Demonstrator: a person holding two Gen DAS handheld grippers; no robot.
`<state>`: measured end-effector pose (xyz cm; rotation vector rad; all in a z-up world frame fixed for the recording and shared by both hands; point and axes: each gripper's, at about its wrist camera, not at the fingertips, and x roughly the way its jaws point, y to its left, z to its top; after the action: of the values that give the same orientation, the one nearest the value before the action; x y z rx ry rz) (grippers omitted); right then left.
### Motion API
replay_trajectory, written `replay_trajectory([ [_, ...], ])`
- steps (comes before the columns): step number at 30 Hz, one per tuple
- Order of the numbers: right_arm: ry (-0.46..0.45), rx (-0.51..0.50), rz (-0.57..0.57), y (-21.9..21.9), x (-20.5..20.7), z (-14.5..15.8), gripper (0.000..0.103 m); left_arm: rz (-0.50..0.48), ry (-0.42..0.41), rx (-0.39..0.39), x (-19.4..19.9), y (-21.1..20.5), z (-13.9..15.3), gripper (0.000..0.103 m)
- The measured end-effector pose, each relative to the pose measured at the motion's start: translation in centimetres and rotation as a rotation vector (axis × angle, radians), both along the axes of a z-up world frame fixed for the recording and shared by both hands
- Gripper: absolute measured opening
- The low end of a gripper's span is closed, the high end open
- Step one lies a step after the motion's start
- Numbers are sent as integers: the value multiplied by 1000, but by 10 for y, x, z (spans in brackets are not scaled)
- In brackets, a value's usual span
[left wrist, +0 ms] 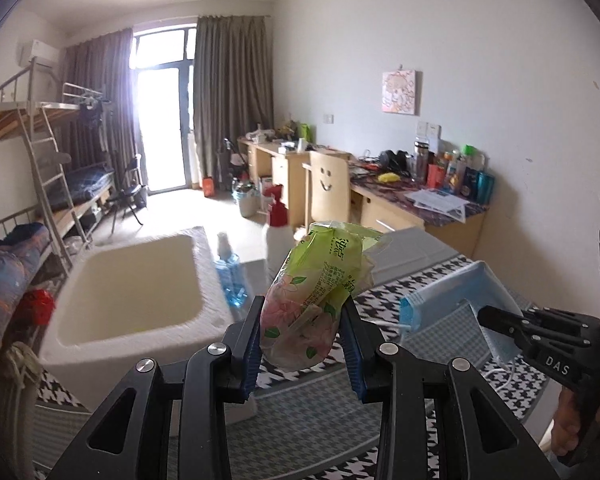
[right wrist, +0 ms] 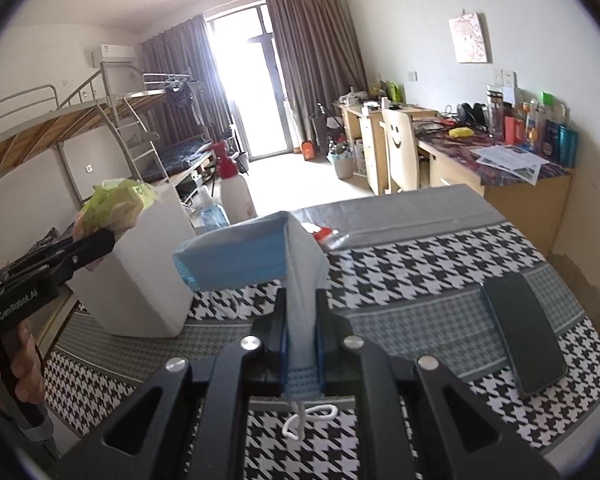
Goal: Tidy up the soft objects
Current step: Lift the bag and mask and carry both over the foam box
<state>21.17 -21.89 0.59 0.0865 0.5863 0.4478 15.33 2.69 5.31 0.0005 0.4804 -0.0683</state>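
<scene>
Though gripped, tissue pack point(left wrist: 316, 292) upright lengthwise.

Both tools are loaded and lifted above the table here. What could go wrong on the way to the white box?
1. The right tool pinches the face mask by one edge only; most of it hangs free and could slip out or snag.
2. The left tool grips the tissue pack near its lower end, so the top-heavy pack might tilt out.
3. The spray bottles stand close beside the white box; a wide swing could topple them.
</scene>
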Motion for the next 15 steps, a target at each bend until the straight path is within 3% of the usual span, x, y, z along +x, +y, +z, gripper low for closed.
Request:
replay_trajectory([
  [15,-28,4,45,27,15,28,14,34,-48,-9,5,16,19,37],
])
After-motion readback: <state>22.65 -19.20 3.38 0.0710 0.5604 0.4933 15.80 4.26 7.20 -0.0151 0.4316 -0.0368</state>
